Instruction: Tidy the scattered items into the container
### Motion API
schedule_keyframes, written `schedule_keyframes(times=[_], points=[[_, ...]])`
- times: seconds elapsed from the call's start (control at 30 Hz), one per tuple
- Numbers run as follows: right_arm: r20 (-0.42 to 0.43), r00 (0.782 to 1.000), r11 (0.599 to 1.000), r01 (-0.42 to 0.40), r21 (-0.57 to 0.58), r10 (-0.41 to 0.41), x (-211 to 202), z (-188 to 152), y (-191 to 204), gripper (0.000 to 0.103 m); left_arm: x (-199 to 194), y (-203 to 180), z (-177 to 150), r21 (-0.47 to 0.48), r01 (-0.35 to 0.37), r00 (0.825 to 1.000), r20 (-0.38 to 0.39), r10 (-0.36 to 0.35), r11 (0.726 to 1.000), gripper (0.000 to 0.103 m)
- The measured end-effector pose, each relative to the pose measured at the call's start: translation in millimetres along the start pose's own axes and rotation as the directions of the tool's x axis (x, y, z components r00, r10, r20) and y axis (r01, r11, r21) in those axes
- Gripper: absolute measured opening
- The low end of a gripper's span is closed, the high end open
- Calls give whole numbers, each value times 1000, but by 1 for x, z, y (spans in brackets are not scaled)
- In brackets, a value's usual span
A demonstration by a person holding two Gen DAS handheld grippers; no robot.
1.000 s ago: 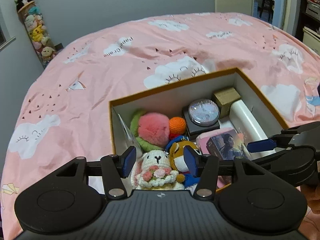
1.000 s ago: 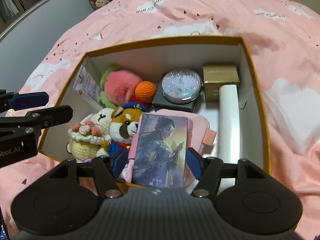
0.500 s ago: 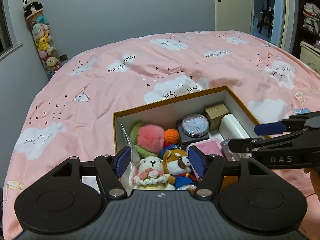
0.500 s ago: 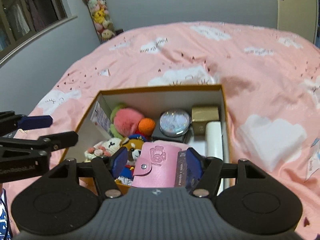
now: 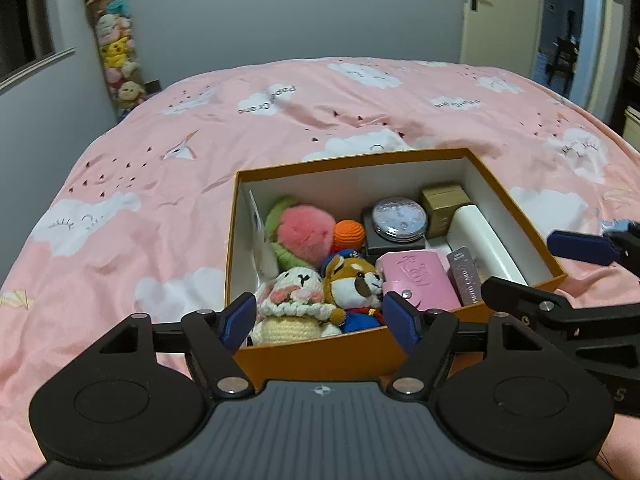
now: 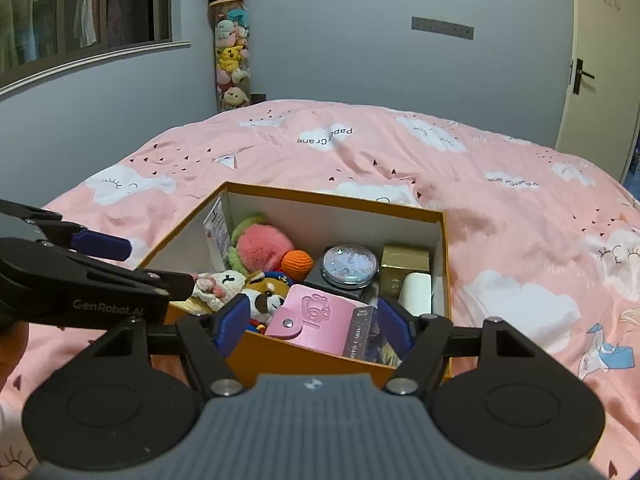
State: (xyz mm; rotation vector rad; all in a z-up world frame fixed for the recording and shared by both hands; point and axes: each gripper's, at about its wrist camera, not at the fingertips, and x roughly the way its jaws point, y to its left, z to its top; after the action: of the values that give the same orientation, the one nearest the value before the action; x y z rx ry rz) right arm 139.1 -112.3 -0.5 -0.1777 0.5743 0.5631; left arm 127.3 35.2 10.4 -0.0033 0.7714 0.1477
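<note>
An orange box (image 5: pixel 320 350) (image 6: pixel 304 358) stands on the pink bed. In it lie a white crochet bunny (image 5: pixel 290 306), a fox plush (image 5: pixel 354 280), a pink pompom (image 5: pixel 306 232), an orange ball (image 5: pixel 350 234), a round glitter compact (image 5: pixel 399 218), a gold box (image 5: pixel 446 206), a white tube (image 5: pixel 484 242), a pink card wallet (image 6: pixel 316 318) and a card box (image 6: pixel 360 338). My left gripper (image 5: pixel 320 322) is open and empty, near the box's front wall. My right gripper (image 6: pixel 314 322) is open and empty, just behind the box's near edge.
The pink cloud-print bedspread (image 5: pixel 200 148) surrounds the box. A clear tube of plush toys (image 6: pixel 232 52) stands in the far corner. A door (image 5: pixel 498 12) is at the far right, a window (image 6: pixel 80 12) at the left. Each gripper shows at the side of the other's view.
Both grippers have pulled back and up from the box. The card box that lay face up between the right fingers now stands on edge beside the pink wallet.
</note>
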Motion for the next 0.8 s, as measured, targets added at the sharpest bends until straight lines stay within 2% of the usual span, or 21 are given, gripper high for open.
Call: schedule_keyframes(times=[0.13,0.3,0.53,0.8], points=[[15,999,998,34,53,-35,6,-7,-2,75,8,4,-6,-70,-17,999,43,20,997,88],[11,997,993,77,88,-78,20,-16,-4,75,26,5,-10,-104,-36,999,23,39,994,88],[-22,996,991,84,108,-82,37,-28,-6,75,38,3,-15,-102,-40,999,0,40,994,88],[-7,998,991,67,120,-67,42,-30,-7,79,46,-1,-18,-88,-50,999,1,50,995,88]])
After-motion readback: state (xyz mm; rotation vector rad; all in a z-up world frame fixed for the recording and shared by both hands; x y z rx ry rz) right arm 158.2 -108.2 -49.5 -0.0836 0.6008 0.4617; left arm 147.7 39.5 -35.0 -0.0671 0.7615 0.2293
